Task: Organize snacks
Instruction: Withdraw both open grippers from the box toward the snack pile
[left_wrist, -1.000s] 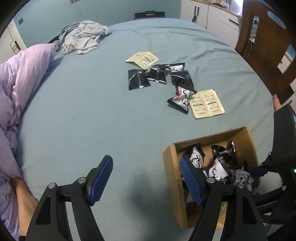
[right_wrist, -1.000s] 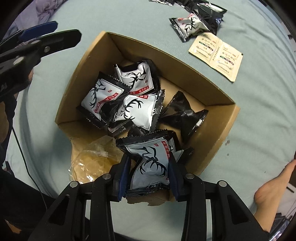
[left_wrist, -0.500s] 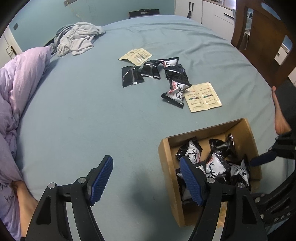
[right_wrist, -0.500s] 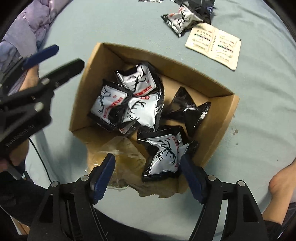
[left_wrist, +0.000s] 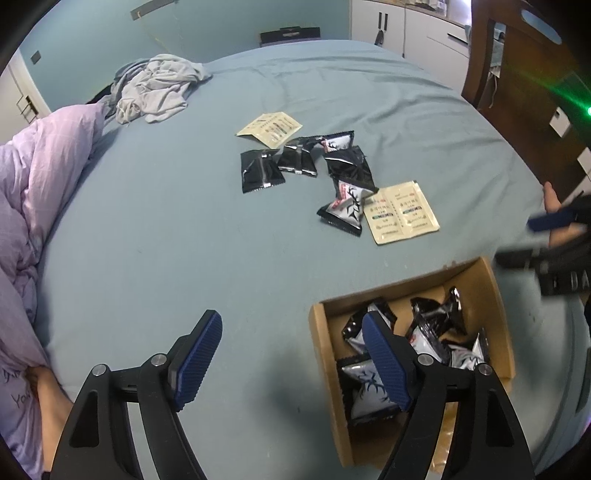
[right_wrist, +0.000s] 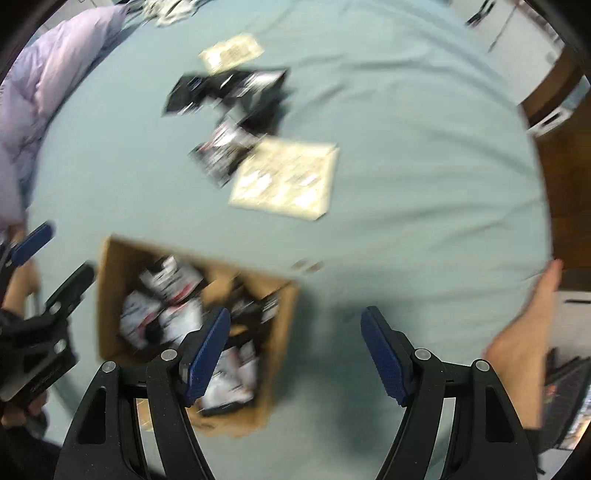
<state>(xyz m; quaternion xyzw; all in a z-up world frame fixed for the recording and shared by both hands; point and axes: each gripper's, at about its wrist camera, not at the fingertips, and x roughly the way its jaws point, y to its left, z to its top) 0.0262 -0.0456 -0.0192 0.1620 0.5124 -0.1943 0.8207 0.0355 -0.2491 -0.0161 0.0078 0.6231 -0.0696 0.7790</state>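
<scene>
A second ago my right gripper was pinching a deer-print packet low over the box; now its jaws stand spread with nothing between them, and that packet lies in the box with the others. So one more snack is stowed. My right wrist view has swung off the box and is smeared with motion; the box sits at its lower left and the loose snacks fill its upper middle, which I take to mean I am heading for the next pick.

My left gripper has barely shifted. Its jaws are opening a little further, nothing between them, poised over the bed just beside the box's left wall, near the bed's near edge.

What is left lies toward the middle of the bed: several black packets bunched together, one deer-print packet showing its white face, and two cream sachets, one touching the deer-print packet, the other at the far side of the cluster. All of it is well apart from the box. The box holds a loose pile but looks to have room yet.

I judge the task well past halfway, with the cluster to clear. The nearest targets for my right gripper are the deer-print packet and the cream sachet beside it; the flat sachet may be hard to pinch off the soft sheet.
</scene>
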